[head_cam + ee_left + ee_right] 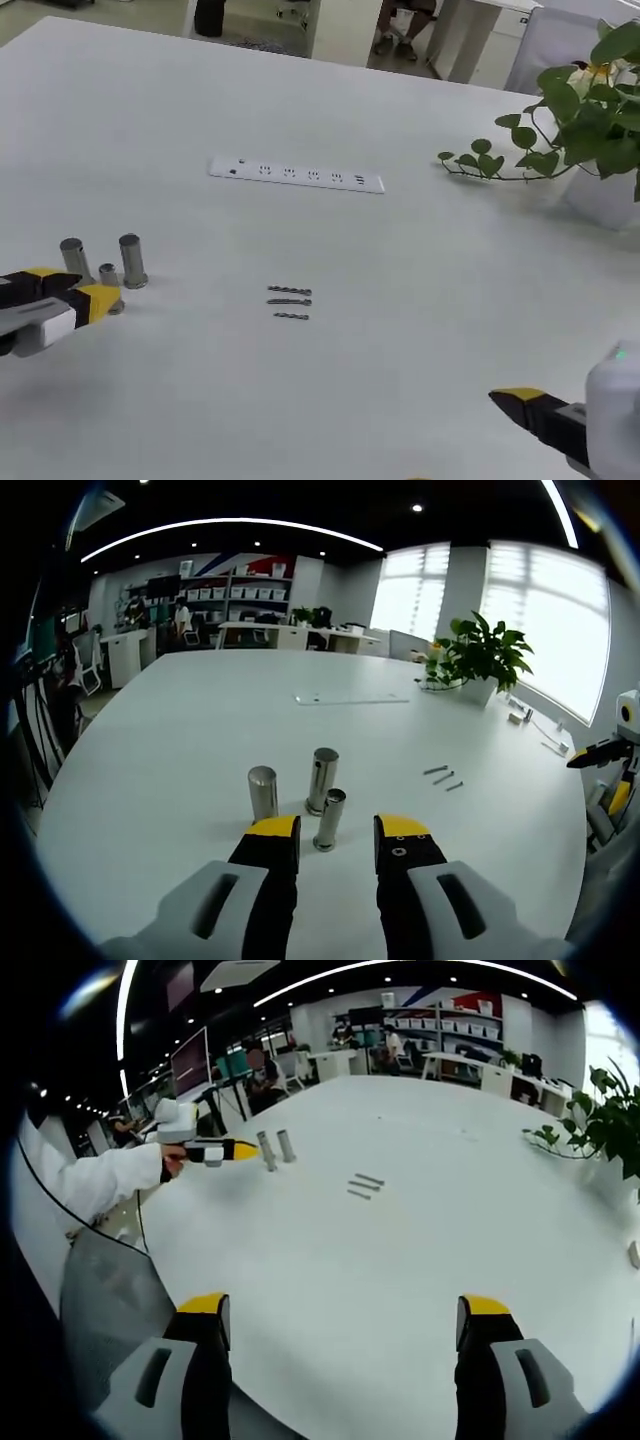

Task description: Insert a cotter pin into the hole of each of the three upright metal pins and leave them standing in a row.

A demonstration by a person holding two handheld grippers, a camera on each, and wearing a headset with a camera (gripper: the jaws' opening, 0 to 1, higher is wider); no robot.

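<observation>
Left tool (337,830) parted, nosing 3 pins (322,778) | right tool (343,1320) wide, near table edge (185,1250)

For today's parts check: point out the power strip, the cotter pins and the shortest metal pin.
power strip (296,174), head view, top face.
cotter pins (289,301), head view, the middle pin.
shortest metal pin (329,818), left gripper view, its side.

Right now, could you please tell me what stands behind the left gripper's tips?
Three upright metal pins stand clustered on the table just beyond the open left gripper. In the head view the gripper covers the foot of the shortest pin.
</observation>
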